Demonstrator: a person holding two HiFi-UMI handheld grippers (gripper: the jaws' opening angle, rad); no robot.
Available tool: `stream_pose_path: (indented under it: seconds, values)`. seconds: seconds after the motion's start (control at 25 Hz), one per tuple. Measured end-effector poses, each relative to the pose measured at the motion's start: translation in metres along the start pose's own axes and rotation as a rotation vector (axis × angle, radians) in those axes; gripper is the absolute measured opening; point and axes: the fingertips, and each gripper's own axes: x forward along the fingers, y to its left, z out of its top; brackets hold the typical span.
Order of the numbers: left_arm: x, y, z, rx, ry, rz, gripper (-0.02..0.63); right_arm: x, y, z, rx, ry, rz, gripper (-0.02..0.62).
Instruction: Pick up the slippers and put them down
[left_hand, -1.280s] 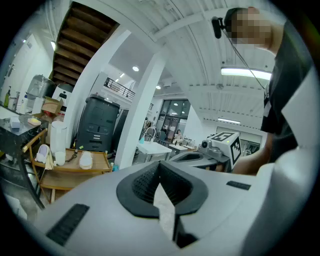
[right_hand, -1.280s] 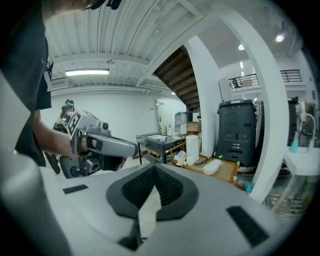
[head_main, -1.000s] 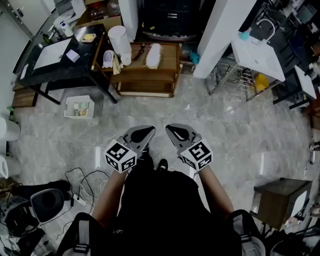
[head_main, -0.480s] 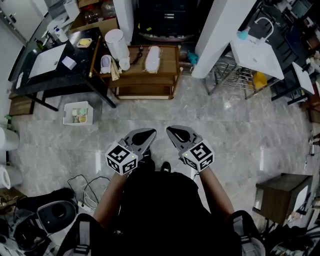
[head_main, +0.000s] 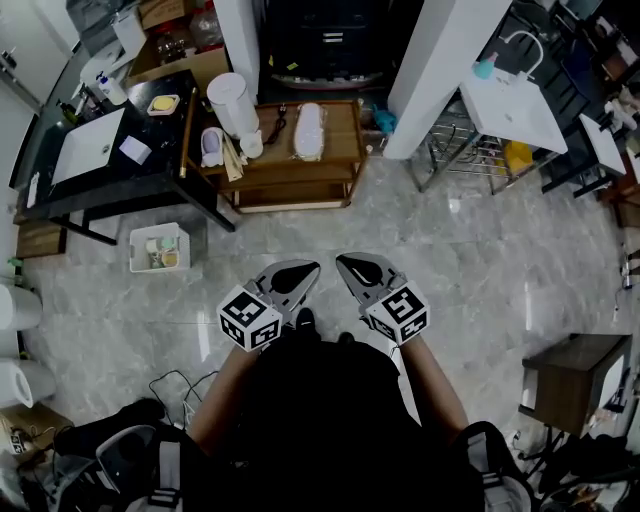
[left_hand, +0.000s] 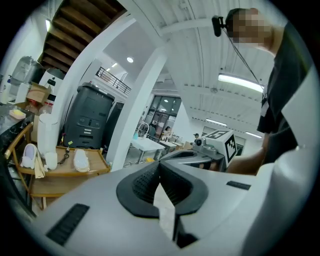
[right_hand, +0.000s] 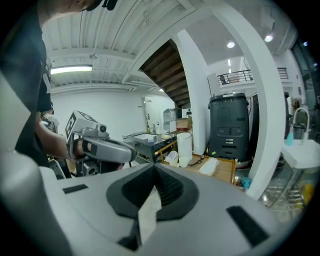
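The grey marble-patterned floor lies open ahead of me. It is bounded by the white square pillar at 1 o'clock and the black-topped table at 10 o'clock. Between them, at 12 o'clock, stands the low wooden two-tier rack, well apart from my fingers. A white cylindrical bin sits at its left end.

On the rack's top lies the flat white slipper. Its long axis runs 12 to 6, straight away from me. What looks like its mate, a pale slipper with a lilac lining, leans near the bin at 11 o'clock.

My left gripper and right gripper are both clenched on nothing, pads pressed together. They hover side by side over bare floor.

The white slipper sits almost dead ahead of the left gripper, so I judge that hand the nearer. The straight lane to the rack's front edge looks free. The pillar crowds the right side.
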Motion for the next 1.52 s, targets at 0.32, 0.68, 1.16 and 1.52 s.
stream_pose_path:
  seconds: [0.32, 0.68, 1.16, 1.52]
  values:
    - [-0.010, 0.031, 0.004, 0.002, 0.021, -0.044, 0.011, 0.029, -0.002, 0.006, 0.013, 0.005, -0.051, 0.007]
    - [-0.011, 0.046, 0.010, -0.008, 0.021, -0.061, 0.011, 0.041, -0.007, 0.010, 0.017, 0.021, -0.069, 0.007]
    - [-0.002, 0.075, 0.019, -0.023, 0.014, 0.002, 0.011, 0.068, -0.029, 0.017, 0.007, 0.026, -0.009, 0.008]
    - [0.022, 0.104, 0.037, -0.039, -0.008, 0.094, 0.011, 0.092, -0.064, 0.032, -0.020, 0.034, 0.096, 0.008]
